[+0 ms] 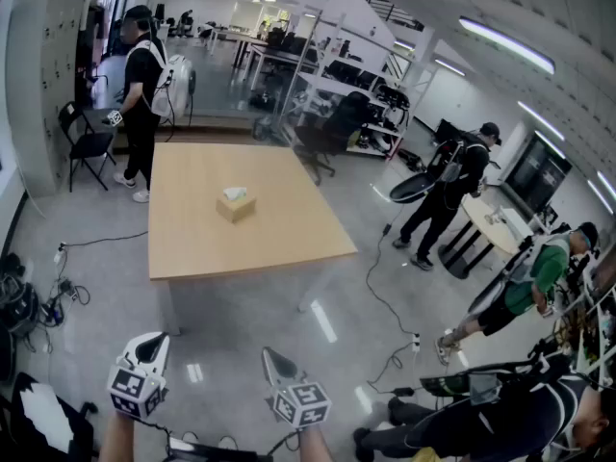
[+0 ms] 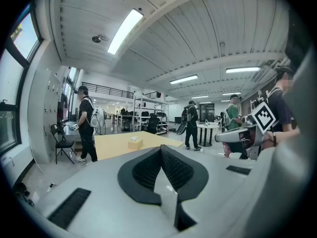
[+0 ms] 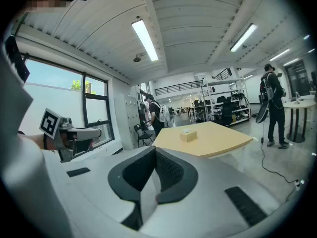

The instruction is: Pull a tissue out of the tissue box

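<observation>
The tissue box [image 1: 236,205] stood near the middle of the pale wooden table [image 1: 279,248], with a white tissue [image 1: 234,193] poking from its top. Both grippers were well apart from it, held low over the grey floor [image 1: 241,325] on the table's near side and aimed toward the box. The left gripper [image 1: 154,341] had its 2 jaws together, the ribbed black pads [image 2: 143,170] meeting at the tip and gripping nothing but each other. The right gripper [image 1: 271,357] was closed the same way, its pads [image 3: 171,171] pressed one against the other. At the table's far left corner a person with a white backpack [image 1: 142,85] stood beside a black folding chair [image 1: 87,142]. To the right, a person in a dark cap [image 1: 452,186] stood by a round table [image 1: 496,224], and a person in a green top [image 1: 529,282] was nearer the edge. Cables [image 1: 385,301] trailed across the floor.
</observation>
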{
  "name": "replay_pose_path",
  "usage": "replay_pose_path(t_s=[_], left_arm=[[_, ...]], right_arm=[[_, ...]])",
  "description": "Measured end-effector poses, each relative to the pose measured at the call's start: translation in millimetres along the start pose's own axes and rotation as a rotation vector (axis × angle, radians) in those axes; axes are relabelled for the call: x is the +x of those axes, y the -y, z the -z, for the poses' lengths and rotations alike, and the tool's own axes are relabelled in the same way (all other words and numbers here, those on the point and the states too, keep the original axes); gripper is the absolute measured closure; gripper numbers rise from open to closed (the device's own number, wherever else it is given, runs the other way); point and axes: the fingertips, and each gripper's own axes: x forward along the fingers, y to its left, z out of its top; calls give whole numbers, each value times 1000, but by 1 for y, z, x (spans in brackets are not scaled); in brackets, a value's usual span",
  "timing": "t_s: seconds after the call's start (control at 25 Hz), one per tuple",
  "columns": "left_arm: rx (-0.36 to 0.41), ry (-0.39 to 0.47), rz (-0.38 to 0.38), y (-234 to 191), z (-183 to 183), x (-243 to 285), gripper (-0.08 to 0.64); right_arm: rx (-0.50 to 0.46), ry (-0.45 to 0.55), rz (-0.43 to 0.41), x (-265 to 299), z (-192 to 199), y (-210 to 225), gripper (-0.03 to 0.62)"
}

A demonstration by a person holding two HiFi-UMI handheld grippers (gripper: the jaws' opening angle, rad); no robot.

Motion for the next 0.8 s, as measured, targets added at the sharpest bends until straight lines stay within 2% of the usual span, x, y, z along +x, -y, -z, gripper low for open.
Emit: replay_pose_path(t_s=[0.2,0.4,0.8], left_arm=[[1,0,-2,4,-1,0,552],[-1,-2,-8,6,0,0,552],[-6,-9,-24,15,7,3,552]], right_arm=[[0,2,-1,-2,-2,3,581],[48,21,-8,-5,-4,8,581],[57,16,-33,-10,2,13,581]])
